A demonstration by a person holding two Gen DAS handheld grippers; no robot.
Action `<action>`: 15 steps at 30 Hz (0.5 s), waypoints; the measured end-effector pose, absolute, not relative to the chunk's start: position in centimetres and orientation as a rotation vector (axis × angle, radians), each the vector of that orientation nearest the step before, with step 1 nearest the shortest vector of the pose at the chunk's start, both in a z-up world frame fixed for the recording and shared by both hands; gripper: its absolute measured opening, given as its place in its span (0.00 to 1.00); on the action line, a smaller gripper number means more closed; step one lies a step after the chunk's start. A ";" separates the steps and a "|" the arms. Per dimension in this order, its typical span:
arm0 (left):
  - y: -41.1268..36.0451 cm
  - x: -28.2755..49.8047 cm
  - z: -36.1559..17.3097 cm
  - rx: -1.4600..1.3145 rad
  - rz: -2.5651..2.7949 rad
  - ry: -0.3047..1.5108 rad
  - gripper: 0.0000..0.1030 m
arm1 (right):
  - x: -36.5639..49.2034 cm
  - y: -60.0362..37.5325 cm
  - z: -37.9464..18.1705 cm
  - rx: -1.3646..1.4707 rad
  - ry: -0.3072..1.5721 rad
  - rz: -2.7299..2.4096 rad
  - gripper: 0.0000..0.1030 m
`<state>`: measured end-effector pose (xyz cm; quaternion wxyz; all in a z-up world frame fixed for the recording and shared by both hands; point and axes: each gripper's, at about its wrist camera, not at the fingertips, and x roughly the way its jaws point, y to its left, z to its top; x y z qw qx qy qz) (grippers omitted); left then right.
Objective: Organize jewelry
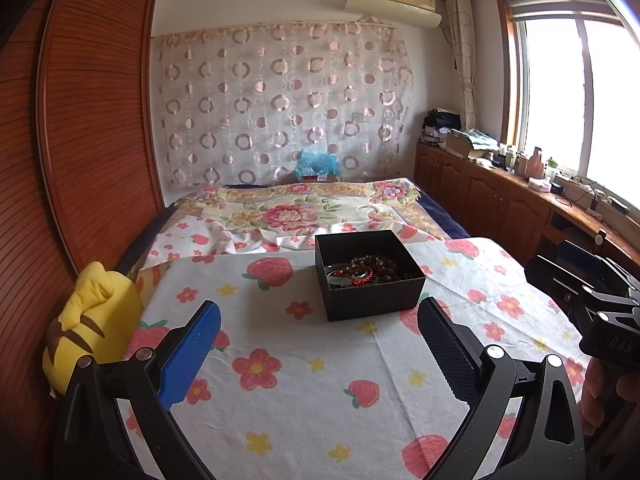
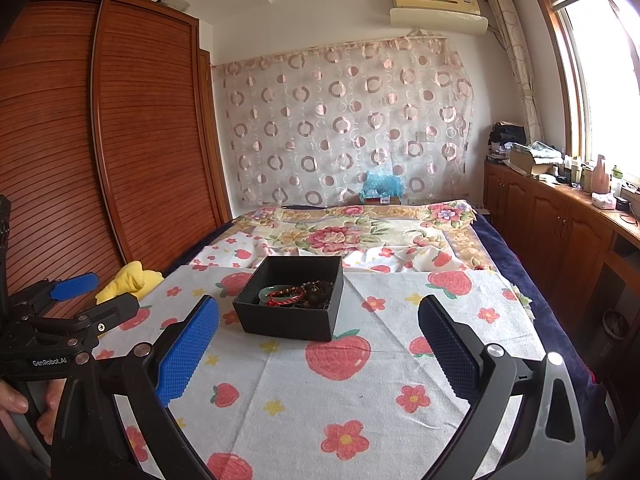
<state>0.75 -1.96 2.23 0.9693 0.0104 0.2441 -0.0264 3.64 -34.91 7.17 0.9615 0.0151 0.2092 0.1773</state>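
Box of jewelry on the bed, both hand-held grippers spread and empty.
Black box [image 1: 370, 274] sat on the flowered cloth [image 1: 300, 380], bracelets [image 2: 298, 294] inside; left hand-held gripper [image 1: 320, 352] and right hand-held gripper [image 2: 318, 344] hovered short of it.

A black square box [image 1: 370, 276] stands open and upright on the strawberry-print cloth [image 1: 280, 360], near its far edge, about midway across. Inside lie a green bangle [image 1: 344, 278] wound with red cord and dark brown bead strands [image 1: 386, 266], heaped together
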 end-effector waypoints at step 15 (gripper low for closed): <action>-2.0 0.8 2.2 0.021 -0.054 0.493 0.92 | 3.6 -35.0 7.2 0.031 0.425 0.360 0.97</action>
